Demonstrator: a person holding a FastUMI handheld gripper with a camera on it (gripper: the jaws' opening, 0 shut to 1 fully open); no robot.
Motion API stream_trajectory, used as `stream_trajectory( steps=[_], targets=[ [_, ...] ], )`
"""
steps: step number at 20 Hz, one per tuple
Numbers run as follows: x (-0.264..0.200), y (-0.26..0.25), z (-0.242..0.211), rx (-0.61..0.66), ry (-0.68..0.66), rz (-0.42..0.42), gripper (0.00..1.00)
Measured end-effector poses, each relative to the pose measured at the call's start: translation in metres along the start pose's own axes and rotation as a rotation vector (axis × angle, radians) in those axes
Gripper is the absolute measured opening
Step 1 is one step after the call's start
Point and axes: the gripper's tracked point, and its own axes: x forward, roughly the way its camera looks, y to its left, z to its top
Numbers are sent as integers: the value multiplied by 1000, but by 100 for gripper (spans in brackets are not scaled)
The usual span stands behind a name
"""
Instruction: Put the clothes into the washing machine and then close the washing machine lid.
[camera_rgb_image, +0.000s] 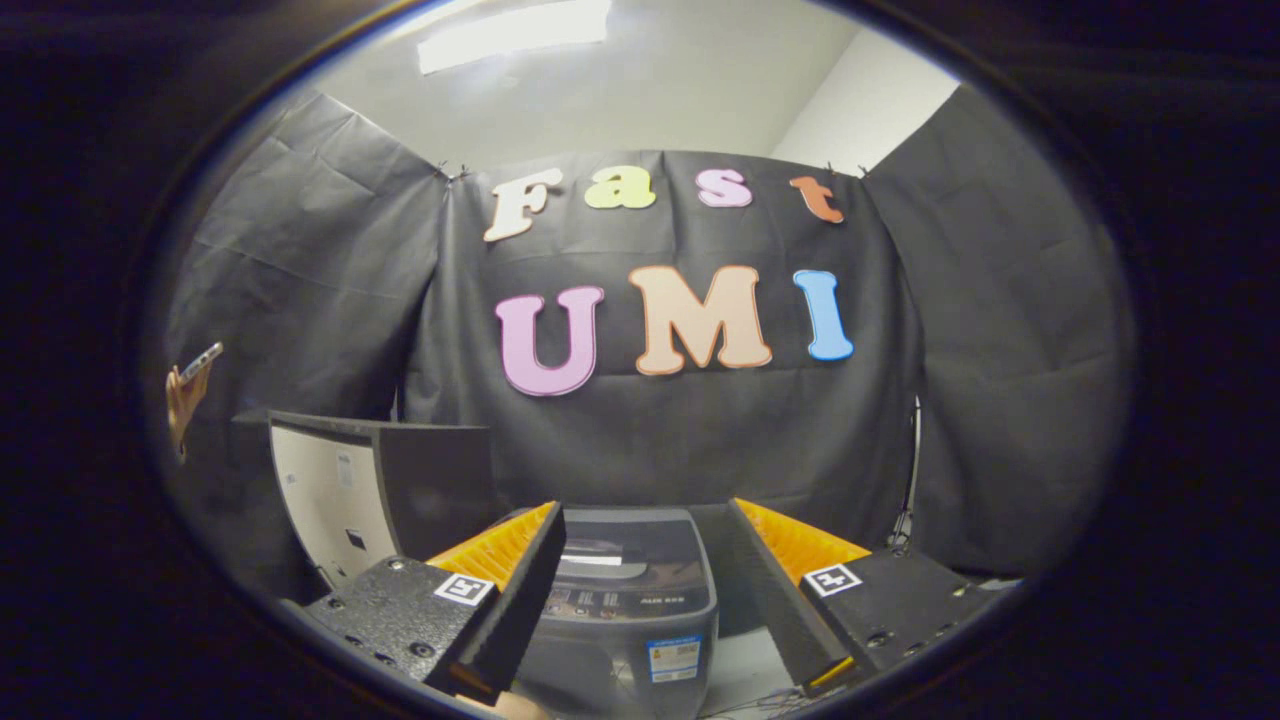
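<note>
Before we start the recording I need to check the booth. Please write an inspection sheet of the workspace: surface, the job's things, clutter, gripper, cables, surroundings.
Surface: a pale floor shows beside the machine.
Job's things: a small grey washing machine stands between and just beyond the fingers, its lid down; clothes: nothing seen.
Clutter: a dark folded panel with a white face stands beside the machine, past one finger.
Gripper: gripper open, fingers wide apart, holding nothing.
Cables: thin wires seem to lie on the floor near the machine; a thin stand or cord rises by the cloth.
Surroundings: black cloth wall behind; a person's hand holding a phone at the side.
</note>
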Motion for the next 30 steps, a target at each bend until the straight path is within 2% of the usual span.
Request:
stream_trajectory(
  steps=[12, 30],
  targets=[
    [-33, -9, -62, -25, 58, 11, 97],
    [-61, -6, -109, -36, 141, 48, 97]
  ],
)
